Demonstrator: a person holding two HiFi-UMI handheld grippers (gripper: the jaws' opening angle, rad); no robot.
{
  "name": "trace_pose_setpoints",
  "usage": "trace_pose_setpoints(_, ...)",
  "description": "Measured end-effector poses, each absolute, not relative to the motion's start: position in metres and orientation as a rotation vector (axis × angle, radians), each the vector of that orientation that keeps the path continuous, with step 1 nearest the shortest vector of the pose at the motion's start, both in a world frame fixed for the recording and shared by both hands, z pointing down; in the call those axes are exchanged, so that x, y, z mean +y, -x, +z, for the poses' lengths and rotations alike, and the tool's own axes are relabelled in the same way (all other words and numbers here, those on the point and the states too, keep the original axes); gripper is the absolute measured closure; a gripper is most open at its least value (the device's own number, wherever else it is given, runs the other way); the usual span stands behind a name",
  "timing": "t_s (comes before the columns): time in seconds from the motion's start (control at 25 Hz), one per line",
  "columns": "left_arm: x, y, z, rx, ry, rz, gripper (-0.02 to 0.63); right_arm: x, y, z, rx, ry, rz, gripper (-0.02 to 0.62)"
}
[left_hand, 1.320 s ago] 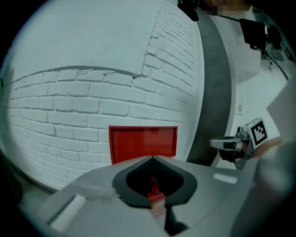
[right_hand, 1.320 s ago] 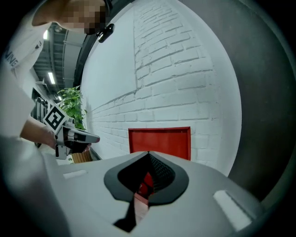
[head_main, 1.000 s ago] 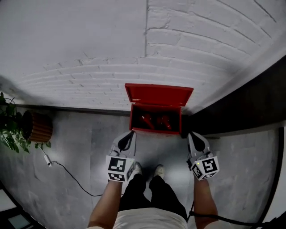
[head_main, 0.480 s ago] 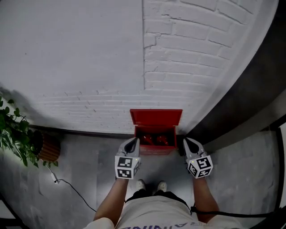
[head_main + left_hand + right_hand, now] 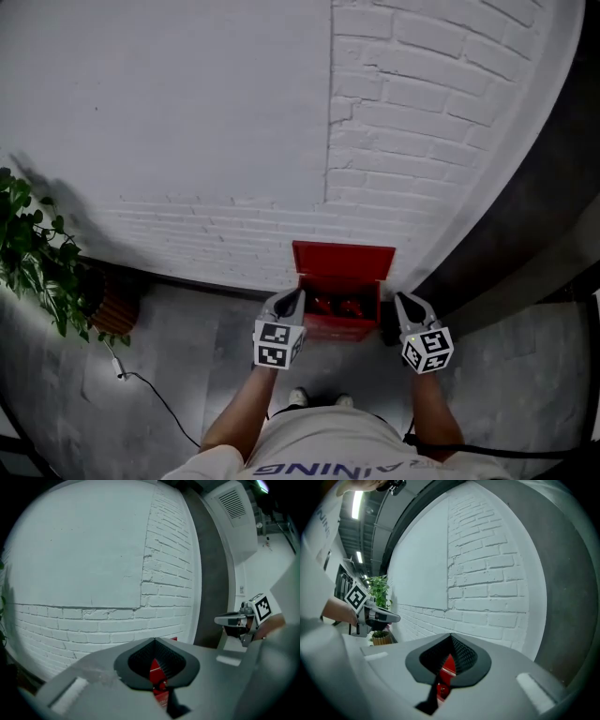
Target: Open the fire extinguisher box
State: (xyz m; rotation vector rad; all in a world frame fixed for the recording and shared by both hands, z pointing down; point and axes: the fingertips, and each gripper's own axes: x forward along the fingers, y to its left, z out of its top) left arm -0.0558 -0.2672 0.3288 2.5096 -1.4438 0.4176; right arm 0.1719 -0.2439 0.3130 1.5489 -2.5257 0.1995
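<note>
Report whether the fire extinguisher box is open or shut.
Open: the fire extinguisher box has its lid raised against the wall, interior exposed.

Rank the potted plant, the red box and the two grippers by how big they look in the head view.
1. the potted plant, leaves and pot together.
2. the red box with its open lid.
3. the left gripper and the right gripper: alike, so unranked; nearness to the camera enlarges them.

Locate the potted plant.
Head view, far left: the potted plant stands on the floor against the white wall, left of the open red fire extinguisher box.
</note>
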Motion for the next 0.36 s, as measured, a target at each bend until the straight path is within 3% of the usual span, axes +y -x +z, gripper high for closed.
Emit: trace_pose_setpoints(0.36,-0.261,0.054,0.312,-1.443,-2.516,0.386,0.600,-0.240,-0.166,0.308,-2.532,-1.528,0.189,0.589)
